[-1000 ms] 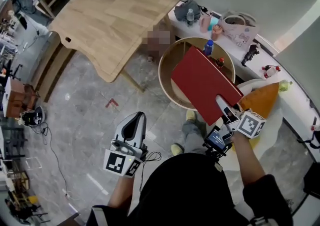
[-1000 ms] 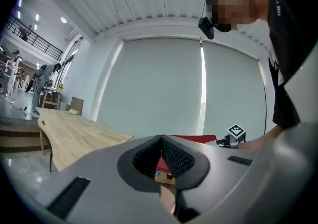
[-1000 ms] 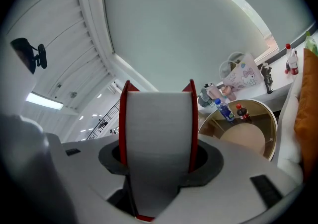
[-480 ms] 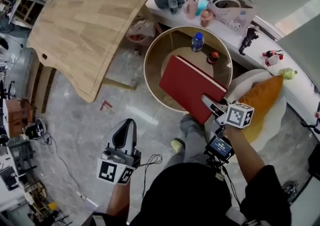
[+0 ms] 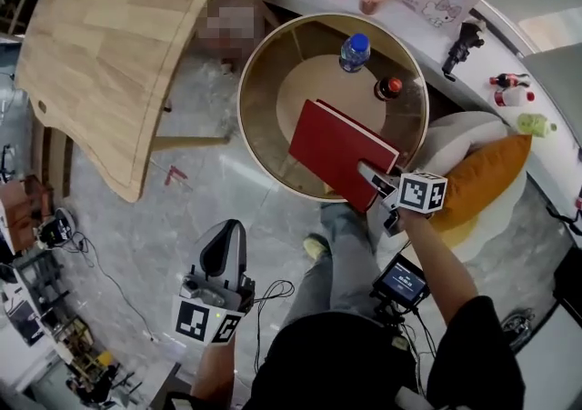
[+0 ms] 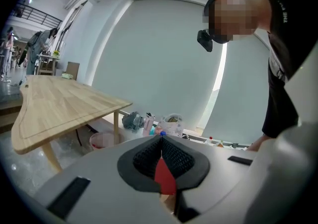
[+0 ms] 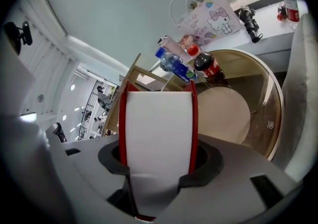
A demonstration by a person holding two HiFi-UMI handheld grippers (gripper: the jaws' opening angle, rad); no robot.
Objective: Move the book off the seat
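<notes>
Red book (image 5: 341, 152) is in the air, tilted, above the near-right part of the round glass-topped table (image 5: 264, 63), clear of the white seat (image 5: 455, 131) and the orange cushion (image 5: 486, 176) to its right. The right gripper (image 5: 375, 179) pinches it at one near corner only, jaws on both covers with the white page block between them in the right gripper view. Main risk: most of the book hangs out past the grip, so its weight could make it pivot or slide out of the pads, likely onto the glass or the floor by the person's shoe (image 5: 316, 246). Second risk: the far edge is near the cola bottle (image 5: 389, 87) and the blue-capped bottle (image 5: 353, 52); a low or long set-down could knock either over. Third: if released too close to the rim, the book could overhang and tip off. A corner-first landing on glass could also bounce it. The left gripper (image 5: 225, 240) is low at the left, well apart from all this, jaws pressed together with nothing held, so it gives no support.
</notes>
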